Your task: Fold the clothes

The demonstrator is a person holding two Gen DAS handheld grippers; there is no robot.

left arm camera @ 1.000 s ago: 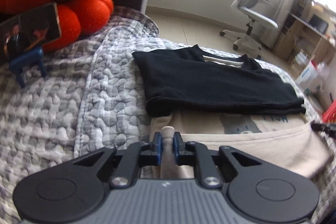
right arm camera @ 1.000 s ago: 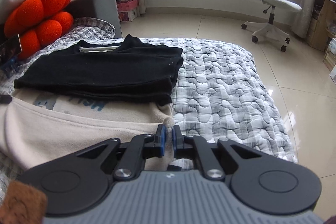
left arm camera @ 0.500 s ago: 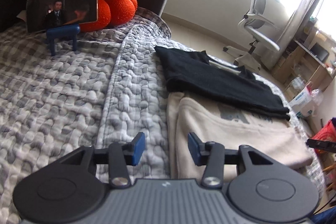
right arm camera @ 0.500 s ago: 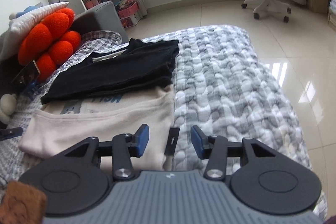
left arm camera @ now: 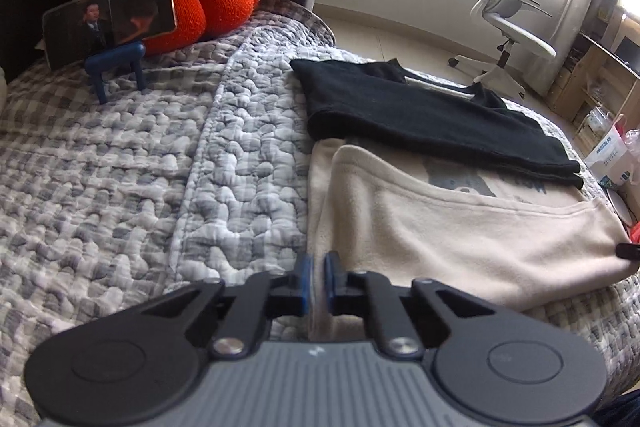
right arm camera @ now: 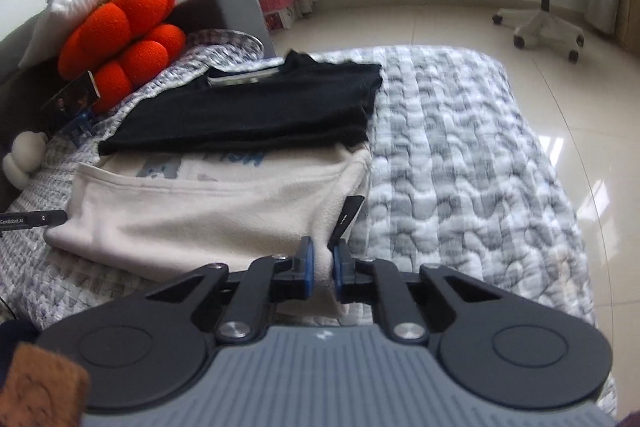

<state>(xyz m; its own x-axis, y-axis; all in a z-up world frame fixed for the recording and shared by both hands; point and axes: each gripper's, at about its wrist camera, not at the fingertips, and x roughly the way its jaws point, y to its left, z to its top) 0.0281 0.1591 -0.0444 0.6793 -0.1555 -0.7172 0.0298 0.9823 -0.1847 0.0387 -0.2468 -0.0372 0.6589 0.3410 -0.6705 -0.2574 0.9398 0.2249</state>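
On the bed (left arm camera: 120, 195), the cream shirt (left arm camera: 460, 227) lies just below a folded black shirt (left arm camera: 420, 115). Left tongs (left arm camera: 316, 279) pinch its near-left corner; right tongs (right arm camera: 322, 267) are closing on its near-right corner.

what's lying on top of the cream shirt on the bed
A folded black garment lies across the far part of the cream shirt, covering much of its blue print. What the covered part of the print shows cannot be seen.
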